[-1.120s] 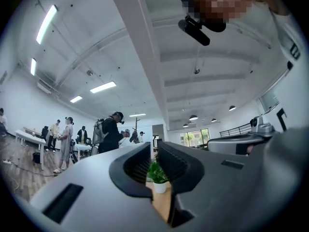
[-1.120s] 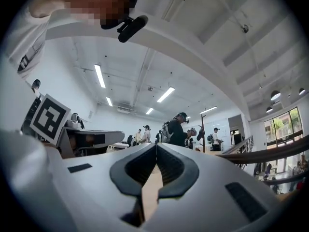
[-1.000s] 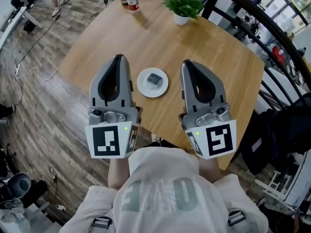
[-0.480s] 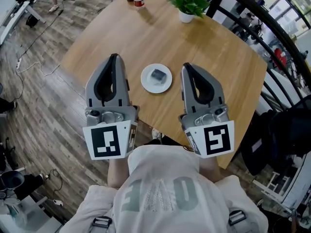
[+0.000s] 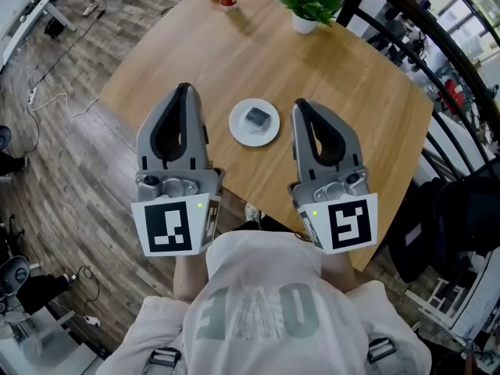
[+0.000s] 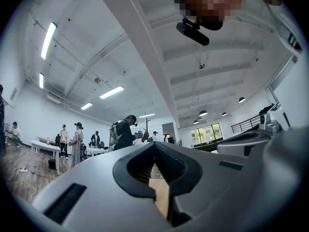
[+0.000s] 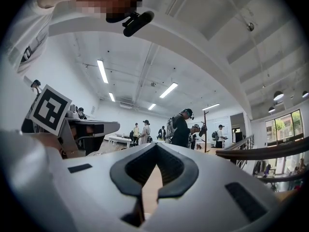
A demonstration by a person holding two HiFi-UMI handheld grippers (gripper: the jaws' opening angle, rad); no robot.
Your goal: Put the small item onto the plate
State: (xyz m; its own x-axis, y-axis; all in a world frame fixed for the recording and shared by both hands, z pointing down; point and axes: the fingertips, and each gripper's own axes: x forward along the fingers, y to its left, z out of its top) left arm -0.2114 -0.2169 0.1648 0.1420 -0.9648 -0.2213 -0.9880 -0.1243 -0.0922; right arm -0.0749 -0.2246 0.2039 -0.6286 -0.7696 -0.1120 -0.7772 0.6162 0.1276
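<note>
I read this as a large open lab hall. Left gripper view: strip lights point(image 6: 48, 40) on a high white ceiling, people point(image 6: 123, 132) standing among white desks point(image 6: 46, 144). Head view: plank floor point(image 5: 70, 178) at 9 o'clock, black railing point(image 5: 453, 53) at 2 o'clock.

left gripper point(image 5: 186, 92) and right gripper point(image 5: 301, 105) are grey tapered shells, each bearing a black-and-white marker cube point(image 5: 173, 226) and a green light point(image 5: 203, 205). the t-shirt point(image 5: 258, 311) is pale with grey lettering.
</note>
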